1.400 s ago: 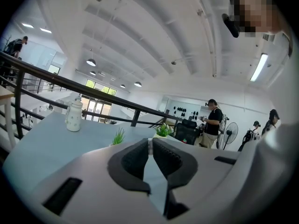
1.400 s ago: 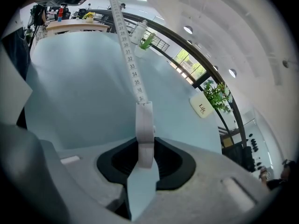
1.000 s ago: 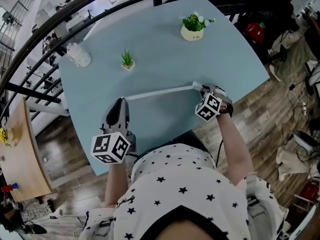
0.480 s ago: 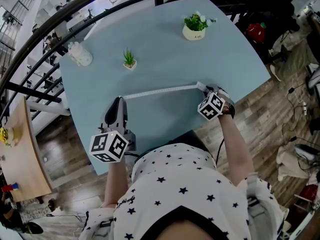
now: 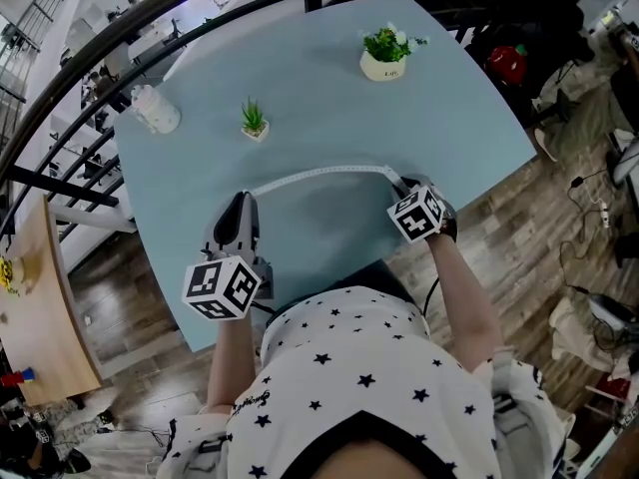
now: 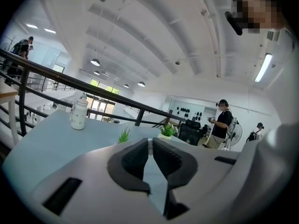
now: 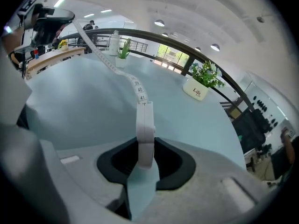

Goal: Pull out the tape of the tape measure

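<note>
right gripper [image 7: 145, 149]: clamped on the white tape measure case [image 7: 145, 125], which stands on edge between the jaws, near-right side of the bench [image 5: 329, 98]
left gripper [image 6: 150, 148]: jaws almost together, pinching the end of the tape [image 5: 319, 174], near-left side
tape line: long axis runs left-right across the person's front. The free end lies left of the case, so my guess is any more pull goes leftward, and the left gripper is the one on it
changed: half a second back the tape was a straight line, now it bows away from the person in a shallow arc – looks slack
farther out: small plant [image 5: 254, 120], bottle [image 5: 155, 108], potted plant [image 5: 383, 53] – all well apart from the tape
</note>
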Motion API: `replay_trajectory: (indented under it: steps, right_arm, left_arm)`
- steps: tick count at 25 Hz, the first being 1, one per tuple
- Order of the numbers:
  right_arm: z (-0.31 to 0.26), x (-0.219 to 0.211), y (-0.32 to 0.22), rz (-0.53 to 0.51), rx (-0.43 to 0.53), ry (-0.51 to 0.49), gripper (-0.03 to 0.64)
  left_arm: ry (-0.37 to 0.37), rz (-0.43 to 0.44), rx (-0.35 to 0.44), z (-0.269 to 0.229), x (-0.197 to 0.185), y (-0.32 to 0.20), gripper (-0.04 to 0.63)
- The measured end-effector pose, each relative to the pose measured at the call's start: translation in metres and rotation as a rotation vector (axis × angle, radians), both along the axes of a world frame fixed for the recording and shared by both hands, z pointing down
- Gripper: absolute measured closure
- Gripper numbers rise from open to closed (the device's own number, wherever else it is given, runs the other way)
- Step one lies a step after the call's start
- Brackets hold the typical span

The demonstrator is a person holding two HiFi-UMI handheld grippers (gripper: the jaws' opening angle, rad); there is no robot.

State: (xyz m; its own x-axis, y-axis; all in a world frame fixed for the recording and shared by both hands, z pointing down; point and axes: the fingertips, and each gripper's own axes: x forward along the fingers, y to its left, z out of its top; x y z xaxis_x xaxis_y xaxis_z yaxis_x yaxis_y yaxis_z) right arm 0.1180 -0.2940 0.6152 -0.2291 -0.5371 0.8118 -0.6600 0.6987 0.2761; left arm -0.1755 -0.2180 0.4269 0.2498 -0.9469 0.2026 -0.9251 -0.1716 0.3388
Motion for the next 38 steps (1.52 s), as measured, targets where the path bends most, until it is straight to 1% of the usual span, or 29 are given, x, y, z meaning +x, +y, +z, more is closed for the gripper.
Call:
replay_trajectory:
  steps: [7, 14, 21, 27, 33, 38]
  right_arm:
    - [-0.006, -0.032, 0.009, 0.007, -0.049, -0.131, 0.517]
    - [-0.007, -0.065, 0.019, -0.017, -0.092, -0.202, 0.517]
    - [-0.006, -0.085, 0.024, 0.002, -0.124, -0.260, 0.517]
    - [-0.006, -0.103, 0.029, 0.013, -0.144, -0.298, 0.517]
    - [-0.001, -0.115, 0.035, 0.007, -0.165, -0.306, 0.517]
    - [0.002, -0.122, 0.037, 0.011, -0.184, -0.317, 0.517]
  left_arm:
    - [-0.026, 0.024, -0.031, 0.014, 0.015, -0.006, 0.561]
    - [-0.047, 0.050, -0.076, 0.035, 0.025, -0.013, 0.561]
    - [-0.069, 0.085, -0.121, 0.060, 0.039, -0.021, 0.561]
    - [-0.071, 0.103, -0.163, 0.081, 0.046, -0.024, 0.561]
    - [-0.071, 0.117, -0.237, 0.107, 0.051, -0.024, 0.561]
    - [-0.082, 0.143, -0.317, 0.130, 0.056, -0.022, 0.561]
